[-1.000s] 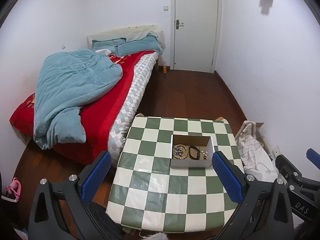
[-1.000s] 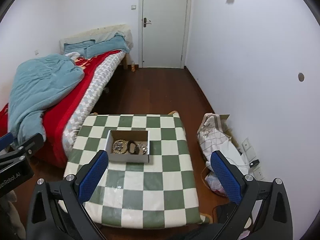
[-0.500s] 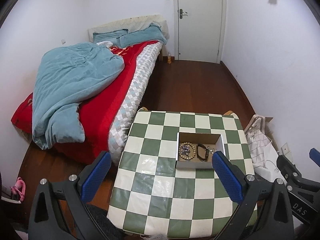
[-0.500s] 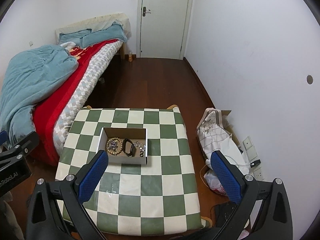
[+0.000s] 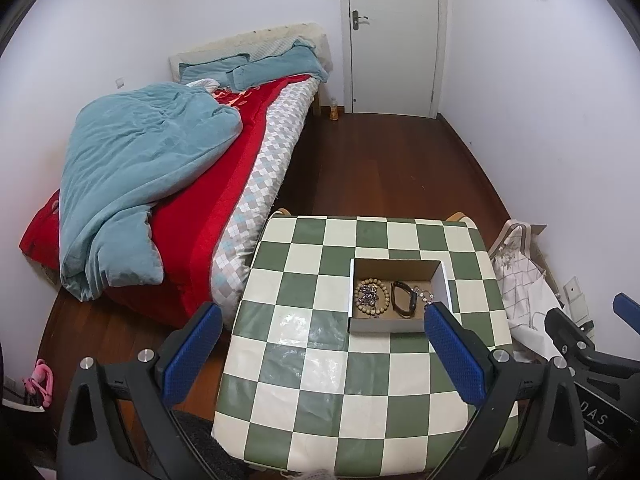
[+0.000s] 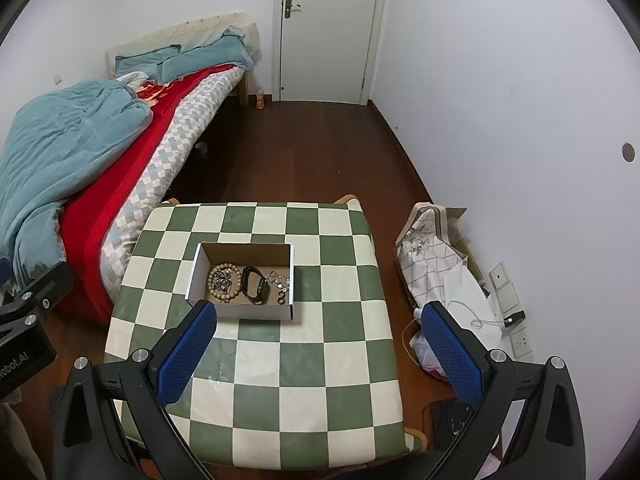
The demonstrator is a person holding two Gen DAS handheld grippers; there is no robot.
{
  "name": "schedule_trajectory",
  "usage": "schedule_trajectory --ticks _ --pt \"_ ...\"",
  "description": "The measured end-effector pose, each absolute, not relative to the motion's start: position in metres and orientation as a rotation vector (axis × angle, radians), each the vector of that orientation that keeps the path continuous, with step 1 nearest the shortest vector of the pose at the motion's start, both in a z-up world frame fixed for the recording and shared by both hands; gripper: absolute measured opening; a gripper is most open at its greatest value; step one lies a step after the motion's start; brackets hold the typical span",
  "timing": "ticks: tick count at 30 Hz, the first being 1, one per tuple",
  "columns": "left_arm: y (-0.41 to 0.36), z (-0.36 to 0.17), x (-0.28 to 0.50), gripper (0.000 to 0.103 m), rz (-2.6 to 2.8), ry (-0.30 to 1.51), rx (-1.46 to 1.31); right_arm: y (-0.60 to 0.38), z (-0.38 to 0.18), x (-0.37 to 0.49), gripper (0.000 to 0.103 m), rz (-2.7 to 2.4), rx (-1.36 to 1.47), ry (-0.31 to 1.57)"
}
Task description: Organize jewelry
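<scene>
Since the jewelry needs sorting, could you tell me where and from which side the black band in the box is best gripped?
Probably from straight above, pinching one long side of the black band. It lies flat as an open loop mid-box, with the bead bracelet and the chain close on either side.

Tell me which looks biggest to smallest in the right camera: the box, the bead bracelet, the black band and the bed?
1. The bed, by far the biggest.
2. The box.
3. The bead bracelet and the black band lie side by side in the box and look about alike, so I won't rank them.
</scene>
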State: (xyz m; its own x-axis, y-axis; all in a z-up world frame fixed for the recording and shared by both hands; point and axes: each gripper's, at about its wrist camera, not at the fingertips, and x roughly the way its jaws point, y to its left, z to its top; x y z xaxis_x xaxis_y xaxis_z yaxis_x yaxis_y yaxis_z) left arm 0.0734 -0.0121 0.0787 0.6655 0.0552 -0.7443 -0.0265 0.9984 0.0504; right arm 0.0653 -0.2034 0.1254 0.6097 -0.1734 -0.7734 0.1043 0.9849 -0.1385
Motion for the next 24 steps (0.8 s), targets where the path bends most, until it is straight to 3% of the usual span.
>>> schedule_trajectory --ticks 24 --pt "-0.002 0.069 0.064 0.103 0.05 0.851 0.047 -0.198 0.124 0.062 0.103 -0.137 -0.084 0.905"
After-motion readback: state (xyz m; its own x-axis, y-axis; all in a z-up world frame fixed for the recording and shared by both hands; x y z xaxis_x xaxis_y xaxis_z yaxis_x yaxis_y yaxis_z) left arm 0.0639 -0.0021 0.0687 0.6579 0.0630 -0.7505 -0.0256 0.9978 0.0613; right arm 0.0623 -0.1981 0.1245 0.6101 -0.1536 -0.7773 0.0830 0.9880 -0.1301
